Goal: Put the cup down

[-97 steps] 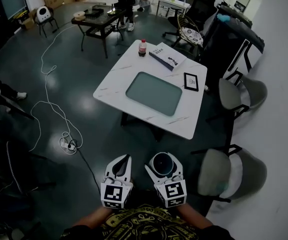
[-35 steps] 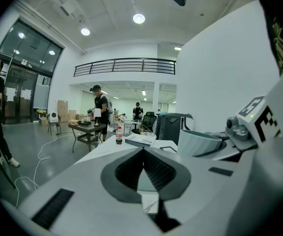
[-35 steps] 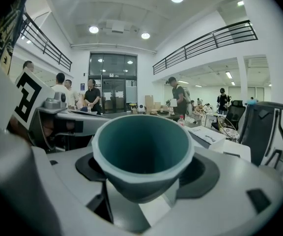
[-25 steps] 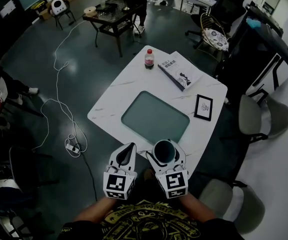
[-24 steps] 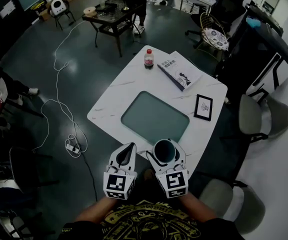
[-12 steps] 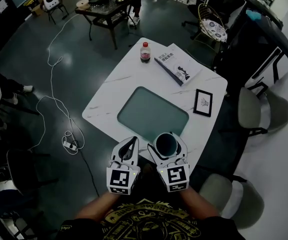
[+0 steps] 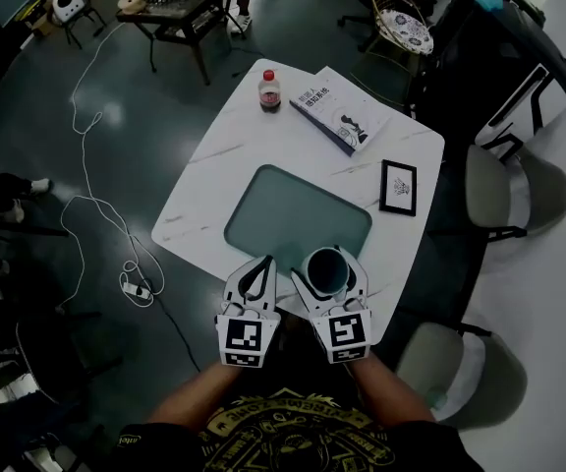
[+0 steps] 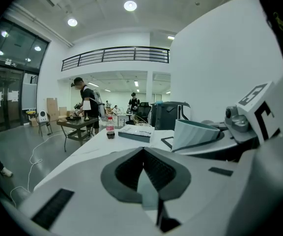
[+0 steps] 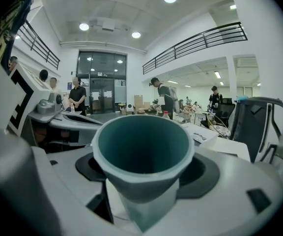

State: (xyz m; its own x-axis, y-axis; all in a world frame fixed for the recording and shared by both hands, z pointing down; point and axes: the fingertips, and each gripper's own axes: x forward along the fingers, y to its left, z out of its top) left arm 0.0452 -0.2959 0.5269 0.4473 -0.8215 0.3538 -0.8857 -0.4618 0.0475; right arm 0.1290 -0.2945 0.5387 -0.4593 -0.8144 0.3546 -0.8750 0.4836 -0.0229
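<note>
A pale cup (image 7: 326, 270) with a teal inside stands upright between the jaws of my right gripper (image 7: 328, 275), which is shut on it. In the right gripper view the cup (image 9: 142, 154) fills the middle, its mouth facing up. The cup hangs over the near edge of the white table (image 7: 204, 173), just past the grey-green mat (image 7: 293, 220). My left gripper (image 7: 256, 275) is beside it on the left, shut and empty; in the left gripper view its jaws meet at the tips (image 8: 144, 173) and the cup (image 8: 194, 134) shows at the right.
On the table's far side stand a red-capped bottle (image 7: 269, 90), a book (image 7: 340, 110) and a small framed picture (image 7: 398, 186). Grey chairs (image 7: 504, 187) stand to the right, one (image 7: 450, 372) close to my right arm. A white cable (image 7: 96, 205) trails over the floor at left.
I have walked up to the table: it has drawn closer and both grippers, the cup still held, now reach over its near edge.
</note>
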